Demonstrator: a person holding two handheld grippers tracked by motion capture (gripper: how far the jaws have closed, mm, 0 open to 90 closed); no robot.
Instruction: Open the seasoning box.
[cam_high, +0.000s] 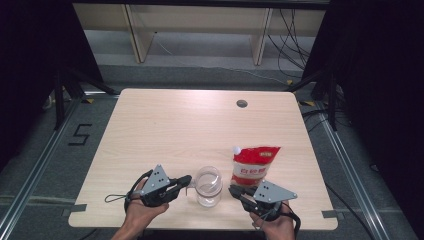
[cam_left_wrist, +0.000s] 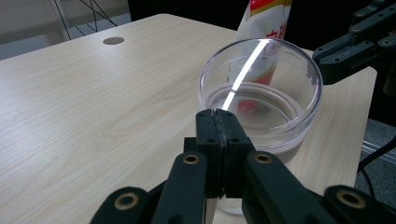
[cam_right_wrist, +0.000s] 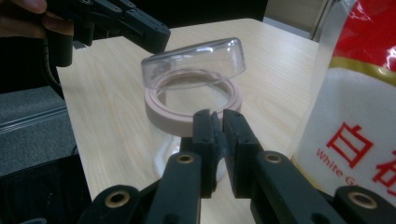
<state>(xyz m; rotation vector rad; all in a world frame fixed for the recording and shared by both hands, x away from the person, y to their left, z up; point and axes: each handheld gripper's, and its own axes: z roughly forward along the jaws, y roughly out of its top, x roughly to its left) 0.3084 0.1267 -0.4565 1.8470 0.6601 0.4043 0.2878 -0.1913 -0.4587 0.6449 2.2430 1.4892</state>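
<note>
Sitting between both grippers' closed, empty jaws, a clear jar (cam_high: 208, 186) beside sugar bag (cam_high: 254, 165).

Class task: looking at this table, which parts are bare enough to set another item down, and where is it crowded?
Bare: the table from its far edge and grommet hole down past mid-table. Crowded: the near edge, where the jar stands between the left gripper and right gripper, beside the sugar bag.
</note>
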